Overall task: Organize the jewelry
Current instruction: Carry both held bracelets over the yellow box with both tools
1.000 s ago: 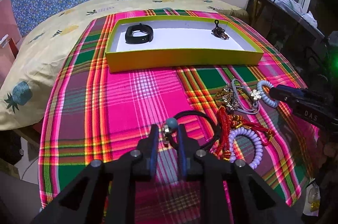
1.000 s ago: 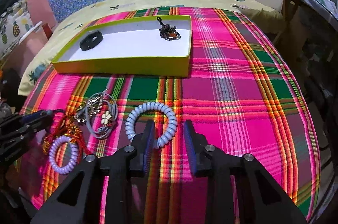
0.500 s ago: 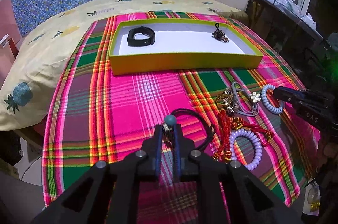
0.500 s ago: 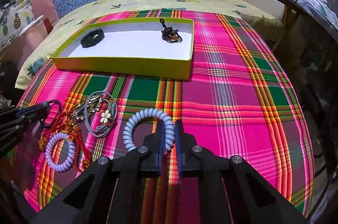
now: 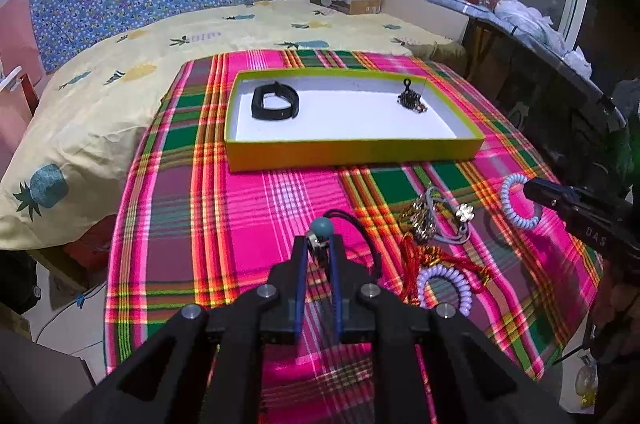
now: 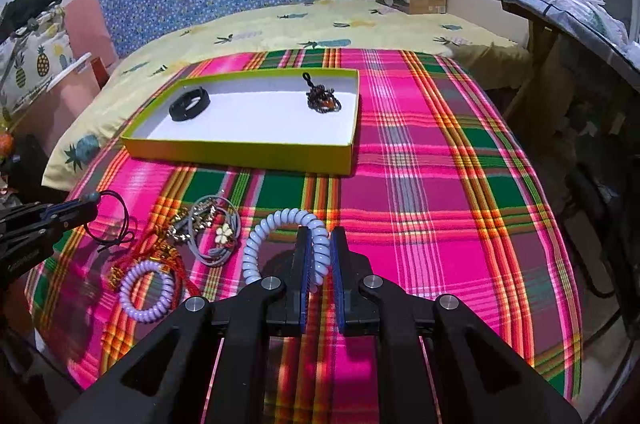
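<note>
Two tools each grip one item: left (image 5: 319,251) black cord (image 5: 362,236), right (image 6: 319,256) blue coil (image 6: 276,224).

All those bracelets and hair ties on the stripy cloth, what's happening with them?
A person is tidying jewelry with two grabbers. The left tool is shut on a black cord with a teal bead. The right tool is shut on a pale blue spiral band. The yellow-green box already holds a black band and a dark beaded piece. A purple spiral band and a tangle of grey ties and red cords wait on the cloth.
</note>
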{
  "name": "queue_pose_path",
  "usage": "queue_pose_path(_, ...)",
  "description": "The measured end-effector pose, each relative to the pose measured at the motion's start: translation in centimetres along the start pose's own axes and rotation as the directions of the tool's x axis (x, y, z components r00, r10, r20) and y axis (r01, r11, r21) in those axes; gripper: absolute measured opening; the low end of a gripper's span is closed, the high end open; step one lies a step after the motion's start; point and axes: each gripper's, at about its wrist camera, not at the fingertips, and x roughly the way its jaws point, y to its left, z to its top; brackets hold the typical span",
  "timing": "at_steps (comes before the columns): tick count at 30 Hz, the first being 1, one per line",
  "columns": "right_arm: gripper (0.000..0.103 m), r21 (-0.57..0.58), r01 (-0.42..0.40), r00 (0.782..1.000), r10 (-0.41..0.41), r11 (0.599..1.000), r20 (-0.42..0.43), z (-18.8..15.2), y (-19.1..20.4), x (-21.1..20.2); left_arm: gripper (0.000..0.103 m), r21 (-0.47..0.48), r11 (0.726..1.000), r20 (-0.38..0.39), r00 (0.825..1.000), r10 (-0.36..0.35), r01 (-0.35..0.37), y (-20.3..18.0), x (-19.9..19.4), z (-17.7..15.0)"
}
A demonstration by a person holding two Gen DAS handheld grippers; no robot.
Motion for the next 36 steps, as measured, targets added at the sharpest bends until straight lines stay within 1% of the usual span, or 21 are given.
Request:
queue_pose_path(9, 0.01, -0.021, -0.015, 0.999, 0.016, 1.0, 0.039, 1.8, 0.8, -0.7, 0.011, -0.005, 1.0, 0.049, 0.999, -0.001, 0.001, 0.7, -0.7, 2.6)
queue_pose_path(17, 0.01, -0.036, -0.021, 0.997, 0.023, 0.999, 0.07, 4.5, 1.0, 0.1, 0.011, 0.001, 1.0, 0.088, 0.996, 0.014, -0.014, 1.2, 0.0, 5.8)
queue_pose_path(22, 0.01, -0.041, -0.019, 0.997, 0.022, 0.999, 0.079, 6.1, 1.0, 1.2, 0.011, -0.003, 1.0, 0.09, 0.996, 0.023, -0.023, 1.8, 1.2, 7.5)
queue_pose_path(27, 0.01, -0.044, -0.01, 0.997, 0.013, 0.999, 0.072, 7.7, 0.5, 3.0, 0.011, -0.012, 0.999, 0.075, 0.997, 0.033, -0.032, 2.6, 2.9, 8.7)
queue_pose_path(32, 0.01, -0.043, -0.002, 0.999, 0.004, 0.999, 0.047, 9.0, -0.1, 5.3, 0.011, -0.013, 0.999, 0.049, 0.998, 0.042, -0.042, 3.1, 5.0, 9.5)
queue_pose_path(36, 0.01, -0.048, 0.003, 1.0, -0.002, 0.999, 0.022, 9.3, -0.2, 7.0, 0.011, -0.017, 0.999, 0.024, 0.999, 0.047, -0.046, 3.4, 6.5, 9.7)
